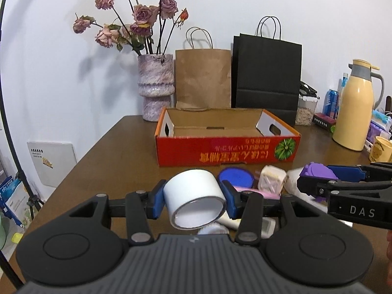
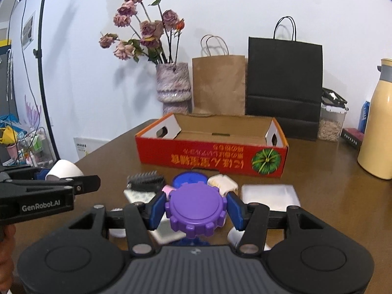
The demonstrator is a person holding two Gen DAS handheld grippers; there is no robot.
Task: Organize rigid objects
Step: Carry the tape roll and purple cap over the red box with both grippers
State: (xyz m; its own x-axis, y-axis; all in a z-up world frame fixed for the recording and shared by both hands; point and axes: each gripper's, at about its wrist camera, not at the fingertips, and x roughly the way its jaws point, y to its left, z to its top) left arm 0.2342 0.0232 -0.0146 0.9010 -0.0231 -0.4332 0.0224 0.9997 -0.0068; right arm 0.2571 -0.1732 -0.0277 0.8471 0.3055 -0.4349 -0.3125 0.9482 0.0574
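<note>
My left gripper is shut on a white tape roll and holds it above the table. My right gripper is shut on a purple gear-shaped lid, also lifted; it shows at the right of the left wrist view. An open red cardboard box stands behind, also in the right wrist view. Below the grippers lie a blue round lid, a cream block, a black comb and a white flat square.
A vase of dried roses, a brown paper bag and a black paper bag stand behind the box. A yellow thermos, a mug and clutter sit at the right. The table's left edge is near.
</note>
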